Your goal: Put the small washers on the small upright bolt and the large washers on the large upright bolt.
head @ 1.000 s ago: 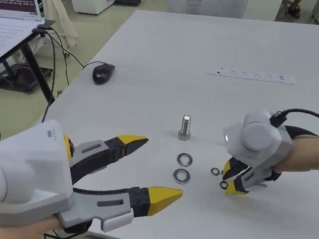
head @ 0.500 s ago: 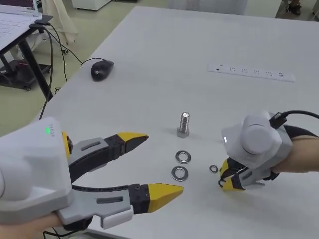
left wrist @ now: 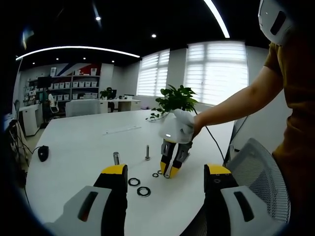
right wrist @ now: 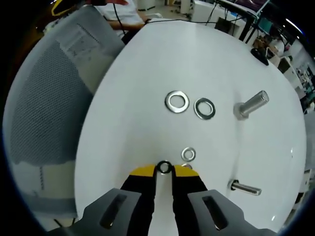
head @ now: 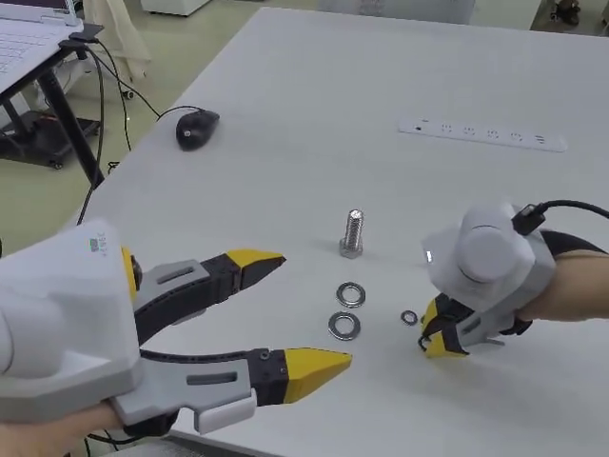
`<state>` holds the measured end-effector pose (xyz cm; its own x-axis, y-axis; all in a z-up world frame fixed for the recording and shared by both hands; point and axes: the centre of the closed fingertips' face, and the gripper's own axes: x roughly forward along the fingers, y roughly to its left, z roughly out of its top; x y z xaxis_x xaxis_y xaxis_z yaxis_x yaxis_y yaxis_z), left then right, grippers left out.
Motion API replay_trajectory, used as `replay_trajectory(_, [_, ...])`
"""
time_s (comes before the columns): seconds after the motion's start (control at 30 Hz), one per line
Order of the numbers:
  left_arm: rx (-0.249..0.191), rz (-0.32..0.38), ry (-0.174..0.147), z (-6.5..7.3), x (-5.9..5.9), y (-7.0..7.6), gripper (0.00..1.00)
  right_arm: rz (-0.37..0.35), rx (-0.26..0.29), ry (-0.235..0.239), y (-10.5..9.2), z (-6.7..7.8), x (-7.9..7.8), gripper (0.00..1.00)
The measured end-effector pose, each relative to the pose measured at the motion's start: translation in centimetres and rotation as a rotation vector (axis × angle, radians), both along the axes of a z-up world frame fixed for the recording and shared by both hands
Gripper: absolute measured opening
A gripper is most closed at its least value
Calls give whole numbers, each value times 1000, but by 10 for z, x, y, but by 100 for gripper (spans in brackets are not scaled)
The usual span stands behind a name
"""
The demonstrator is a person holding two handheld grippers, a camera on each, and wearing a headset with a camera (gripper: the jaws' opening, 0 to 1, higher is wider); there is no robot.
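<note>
Right gripper [head: 436, 345] has closed up since a second ago and now pinches one small washer [right wrist: 165, 162] at its tips, low over the table [head: 285, 114]. Second small washer [head: 409, 317] lies just beside it. Two large washers [head: 360, 295] sit near the large bolt [head: 352, 233]; small bolt [right wrist: 244, 188] is close by. Left gripper [head: 303, 310] hovers, jaws wide apart.

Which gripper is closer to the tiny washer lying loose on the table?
Right. The right gripper is just beside the tiny washer; the left gripper sits farther away.
</note>
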<state>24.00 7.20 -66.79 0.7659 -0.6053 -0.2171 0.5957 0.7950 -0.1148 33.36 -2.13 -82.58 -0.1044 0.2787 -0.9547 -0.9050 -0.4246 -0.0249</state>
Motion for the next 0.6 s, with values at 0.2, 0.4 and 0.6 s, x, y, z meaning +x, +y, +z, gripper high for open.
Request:
replay_trajectory(0.2, [8,-7,7,-2,2,0,62,-40,10,8,-7,20,13,12])
replay_trajectory(0.4, [16,-18,8,-2,6,-3,62,-83,29,-23,-19,41,34,12])
replay_trajectory(0.6, [19,-32,5,-1,11,-7,62,-117,37,-66,-28,60,57,12])
